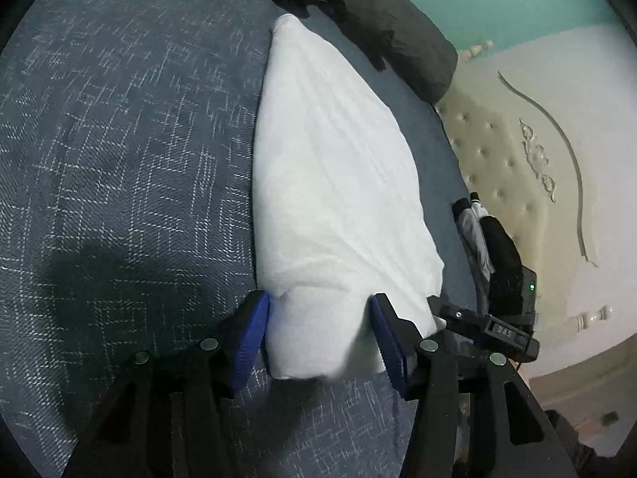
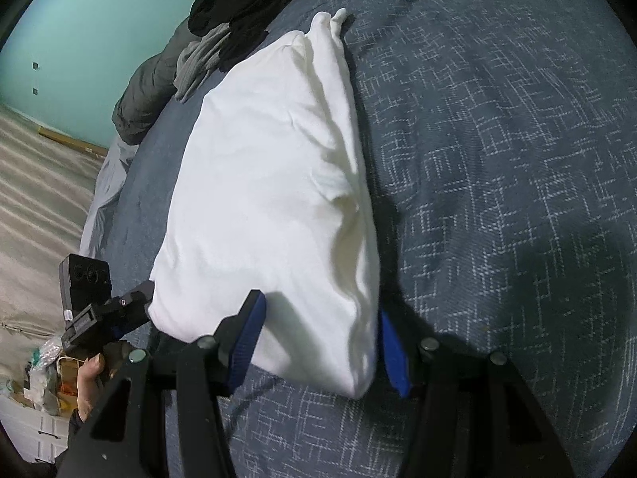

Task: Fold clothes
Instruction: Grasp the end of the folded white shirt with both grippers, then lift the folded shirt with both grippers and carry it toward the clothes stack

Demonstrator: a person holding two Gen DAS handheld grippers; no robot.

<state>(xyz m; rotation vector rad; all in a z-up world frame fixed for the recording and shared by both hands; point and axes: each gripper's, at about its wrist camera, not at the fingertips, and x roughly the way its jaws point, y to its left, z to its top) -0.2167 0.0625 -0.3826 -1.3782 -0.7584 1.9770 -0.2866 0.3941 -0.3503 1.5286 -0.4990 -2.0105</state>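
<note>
I have a white garment (image 1: 338, 183), folded into a long narrow stack, lying on the blue patterned bedcover (image 1: 119, 139); what kind of garment it is, I cannot tell. My left gripper (image 1: 318, 338) stands with its jaws spread around one near corner of the stack, cloth filling the gap without being squeezed. My right gripper (image 2: 318, 346) straddles the other near corner the same way, wide apart, fabric between the blue pads.

I judge this either a bracketing of the near end before another fold, or a letting-go after laying the stack down; the pictures fit both. Any pinch here would have to catch all layers evenly, since the edge is thick and soft.

Beyond the garment's far end lies a heap of dark clothes (image 2: 239, 4), close to its tip. On the garment's right, the bedcover is open and wide; on its left, the bed edge runs near.
</note>
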